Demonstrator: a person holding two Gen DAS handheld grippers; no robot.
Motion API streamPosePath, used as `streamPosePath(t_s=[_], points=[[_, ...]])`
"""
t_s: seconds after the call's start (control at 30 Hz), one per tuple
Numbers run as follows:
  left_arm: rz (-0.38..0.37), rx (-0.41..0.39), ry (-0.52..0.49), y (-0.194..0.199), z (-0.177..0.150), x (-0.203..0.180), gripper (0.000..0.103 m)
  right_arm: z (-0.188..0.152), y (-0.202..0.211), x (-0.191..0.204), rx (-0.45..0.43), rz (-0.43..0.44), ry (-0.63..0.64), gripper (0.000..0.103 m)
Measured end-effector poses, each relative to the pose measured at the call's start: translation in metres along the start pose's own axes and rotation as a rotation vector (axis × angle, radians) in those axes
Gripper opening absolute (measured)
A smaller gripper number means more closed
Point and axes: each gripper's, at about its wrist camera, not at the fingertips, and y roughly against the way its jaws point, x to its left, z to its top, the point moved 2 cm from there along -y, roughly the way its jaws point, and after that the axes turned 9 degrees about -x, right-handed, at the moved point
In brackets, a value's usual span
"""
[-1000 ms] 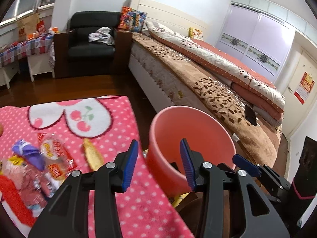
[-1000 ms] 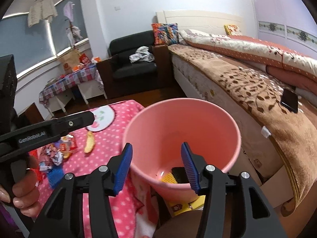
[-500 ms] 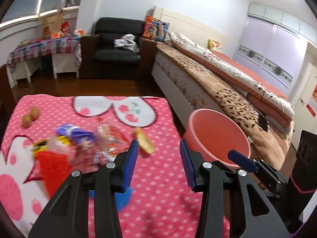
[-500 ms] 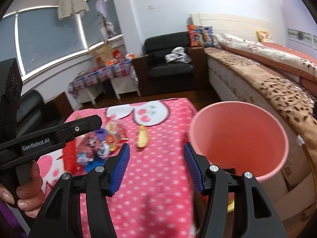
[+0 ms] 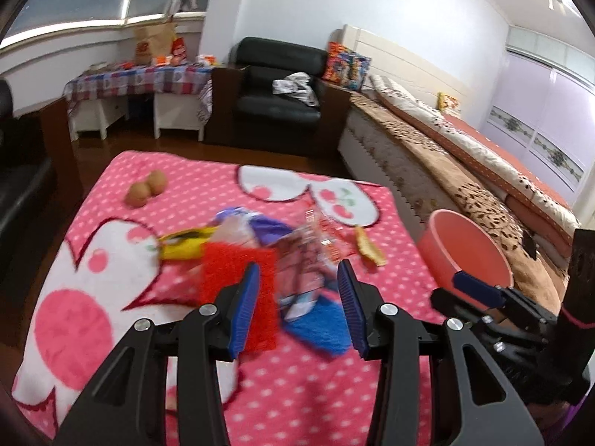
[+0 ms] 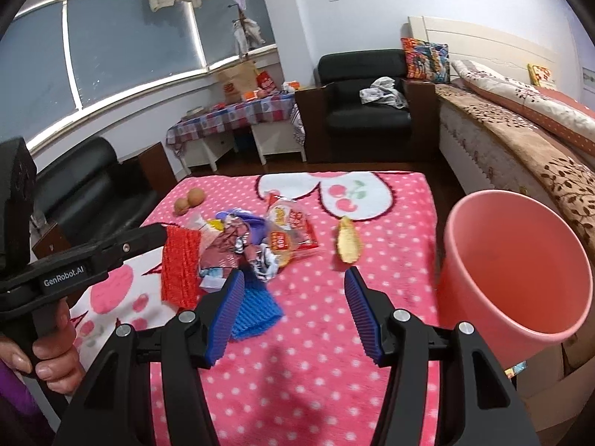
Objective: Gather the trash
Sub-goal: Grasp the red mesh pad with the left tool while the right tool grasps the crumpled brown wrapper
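A heap of trash lies mid-table: a red mesh sleeve, a blue mesh sleeve, crumpled wrappers and a snack bag. A yellow peel lies apart to the right. The pink bin stands off the table's right edge. My left gripper is open and empty, just above the heap. My right gripper is open and empty, over the cloth between the blue sleeve and the bin. The bin also shows in the left wrist view.
The table wears a pink polka-dot cloth. Two brown round fruits sit at its far left. A bed runs along the right, a black armchair at the back, a black sofa to the left.
Both grippers have swung left from the pink bin to the table. The left one now hangs over the trash heap; both remain open and empty.
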Motion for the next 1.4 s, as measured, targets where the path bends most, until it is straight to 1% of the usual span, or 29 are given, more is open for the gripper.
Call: streamPosePath(t_s=[0.2, 0.37, 0.5, 0.63, 0.8, 0.83, 0.87, 0.9, 0.93, 1.0, 1.13, 1.27, 1.4], points=[[0.048, 0.036, 0.025, -0.003, -0.014, 0.029, 0.044, -0.004, -0.013, 0.009, 0.032, 0.021, 0.004, 0.056], [0.064, 0.066, 0.042, -0.011, -0.021, 0.046, 0.044, -0.005, -0.023, 0.019, 0.046, 0.038, 0.023, 0.056], [0.061, 0.093, 0.025, -0.024, -0.027, 0.052, 0.044, -0.008, -0.028, 0.026, 0.060, 0.051, 0.032, 0.056], [0.057, 0.116, 0.031, -0.037, -0.030, 0.059, 0.044, -0.009, -0.033, 0.029, 0.073, 0.055, 0.043, 0.056], [0.013, 0.138, 0.038, -0.049, -0.032, 0.059, 0.043, -0.010, -0.038, 0.032, 0.081, 0.058, 0.044, 0.056], [-0.005, 0.144, 0.042, -0.051, -0.033, 0.058, 0.041, -0.010, -0.039, 0.033, 0.083, 0.059, 0.046, 0.056], [-0.015, 0.146, 0.044, -0.051, -0.033, 0.058, 0.035, -0.010, -0.041, 0.034, 0.086, 0.062, 0.048, 0.056], [-0.020, 0.150, 0.042, -0.052, -0.034, 0.057, 0.023, -0.010, -0.042, 0.036, 0.089, 0.065, 0.049, 0.056], [-0.023, 0.153, 0.040, -0.052, -0.034, 0.057, 0.016, -0.010, -0.044, 0.037, 0.091, 0.067, 0.049, 0.056], [-0.022, 0.152, 0.046, -0.050, -0.035, 0.058, 0.011, -0.010, -0.047, 0.040, 0.097, 0.075, 0.049, 0.056], [-0.015, 0.133, 0.092, -0.038, -0.032, 0.066, 0.010, -0.010, -0.054, 0.047, 0.109, 0.103, 0.057, 0.056], [0.003, 0.108, 0.117, -0.024, -0.027, 0.075, 0.009, -0.007, -0.066, 0.055, 0.130, 0.133, 0.055, 0.055], [0.005, 0.077, 0.136, -0.010, -0.021, 0.081, 0.009, -0.003, -0.082, 0.059, 0.143, 0.134, 0.044, 0.055]])
